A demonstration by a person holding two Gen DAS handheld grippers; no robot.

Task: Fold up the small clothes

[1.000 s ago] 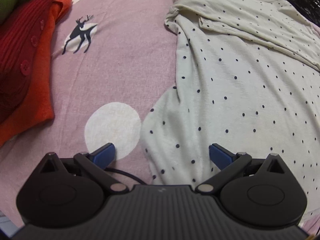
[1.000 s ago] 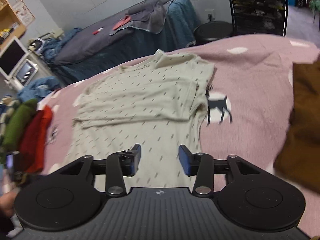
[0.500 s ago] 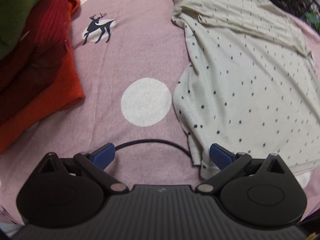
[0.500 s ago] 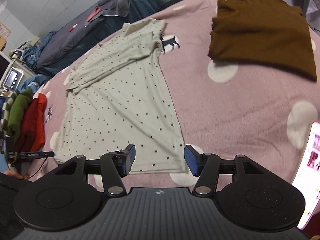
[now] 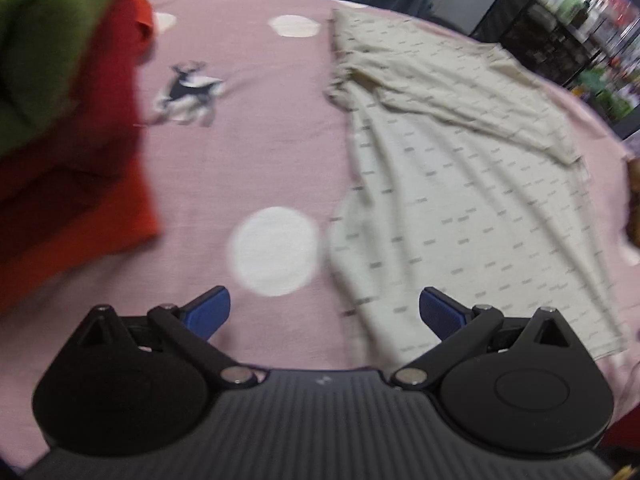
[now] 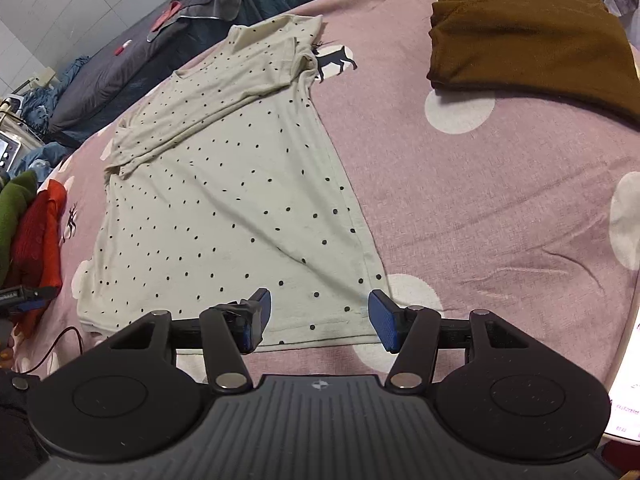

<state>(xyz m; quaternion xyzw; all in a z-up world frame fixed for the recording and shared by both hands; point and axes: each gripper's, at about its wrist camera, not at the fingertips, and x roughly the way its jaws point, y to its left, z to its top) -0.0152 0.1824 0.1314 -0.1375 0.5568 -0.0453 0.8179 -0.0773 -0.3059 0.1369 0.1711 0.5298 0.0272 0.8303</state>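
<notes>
A cream T-shirt with small dark dots lies flat on the pink bedspread, its top part folded down over the body. It also shows in the left wrist view, blurred. My right gripper is open and empty, hovering just above the shirt's near hem by its right corner. My left gripper is open and empty, above the bedspread at the shirt's left hem corner.
A folded brown sweater lies at the far right. Folded red and green knitwear is stacked at the left. A dark-covered bed stands behind. A black cable trails at the near left edge.
Both grippers have pulled back toward the shirt's near hem. The left view swung right and is blurred. The right gripper has opened a little wider.
</notes>
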